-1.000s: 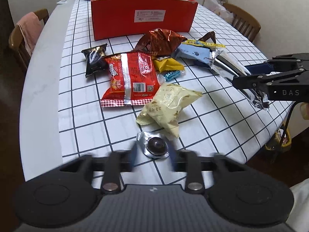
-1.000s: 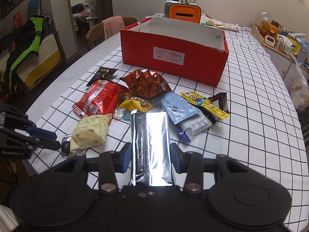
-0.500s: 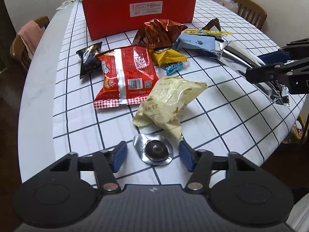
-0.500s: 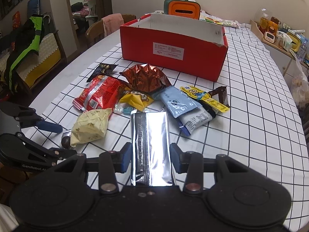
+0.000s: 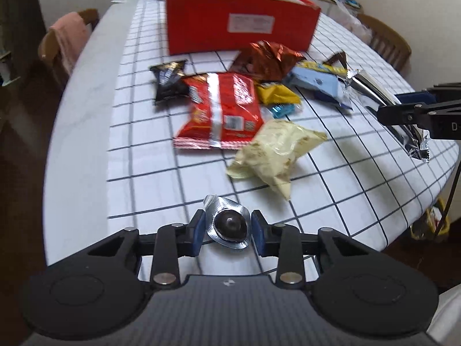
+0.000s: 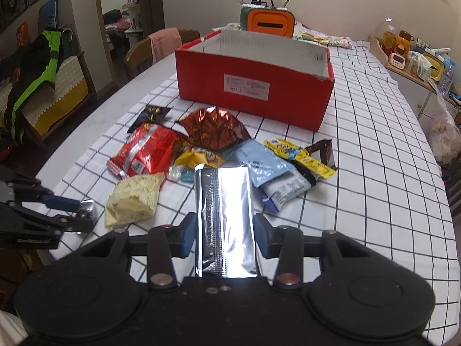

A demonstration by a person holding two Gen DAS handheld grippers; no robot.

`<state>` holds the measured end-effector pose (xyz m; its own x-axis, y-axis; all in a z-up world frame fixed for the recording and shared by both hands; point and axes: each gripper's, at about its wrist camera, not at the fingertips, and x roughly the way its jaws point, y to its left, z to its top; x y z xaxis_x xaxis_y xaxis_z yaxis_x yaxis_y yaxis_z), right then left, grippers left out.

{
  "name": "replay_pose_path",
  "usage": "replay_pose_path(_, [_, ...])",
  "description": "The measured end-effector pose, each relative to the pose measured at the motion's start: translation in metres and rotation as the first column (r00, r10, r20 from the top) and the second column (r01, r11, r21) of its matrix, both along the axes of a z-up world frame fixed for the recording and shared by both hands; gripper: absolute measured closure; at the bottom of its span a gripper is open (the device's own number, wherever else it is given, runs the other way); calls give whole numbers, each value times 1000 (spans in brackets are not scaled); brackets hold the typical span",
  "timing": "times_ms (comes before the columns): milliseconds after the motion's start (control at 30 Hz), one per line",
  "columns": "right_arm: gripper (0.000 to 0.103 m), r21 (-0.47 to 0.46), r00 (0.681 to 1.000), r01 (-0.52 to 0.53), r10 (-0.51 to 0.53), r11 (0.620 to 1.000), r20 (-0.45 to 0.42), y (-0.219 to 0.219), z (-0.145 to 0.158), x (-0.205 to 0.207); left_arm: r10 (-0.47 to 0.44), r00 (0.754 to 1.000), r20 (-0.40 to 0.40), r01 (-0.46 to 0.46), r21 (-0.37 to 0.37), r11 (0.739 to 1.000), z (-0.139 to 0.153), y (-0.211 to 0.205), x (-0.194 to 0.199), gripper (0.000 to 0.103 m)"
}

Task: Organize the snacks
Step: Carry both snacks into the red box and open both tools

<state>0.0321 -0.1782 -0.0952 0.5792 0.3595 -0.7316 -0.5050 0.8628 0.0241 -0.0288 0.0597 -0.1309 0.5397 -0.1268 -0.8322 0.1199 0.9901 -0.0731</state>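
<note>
Left tongs (image 5: 228, 233) — narrower now, hugging foil-wrapped chocolate (image 5: 229, 226) (both sides).

Both units same build. Left gripper (image 5: 227, 235): matte black body, carbon-weave top plate, two round recessed discs flanking it, black linkage arms with silver pivot screws, blue pads (image 5: 198, 232) on the fingers. Right gripper (image 6: 224, 235): identical black linkage, silver and reddish screws, blue pads (image 6: 186, 238). White lettering on each unit's side arm, only partly legible.
</note>
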Motion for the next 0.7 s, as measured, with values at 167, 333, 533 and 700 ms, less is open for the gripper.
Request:
replay_pose_path(167, [61,48,1000,9,-10,999,25,0,17,9,26,998,50,-27,6,1000,25,8,0,69])
replay_pose_path(333, [61,85,998,8,-12,996,56,-2,40,30,39,993,110,-40,6,999,53,6,19,69])
replay_pose_path(533, [61,95,997,3,-10,995,76,-9,60,75,43,984,171,-43,-5,999,86,-11,65,69])
replay_pose_path(700, [61,89,996,-8,0,996,89,-14,70,126,35,979,199,-37,8,999,106,-31,116,69])
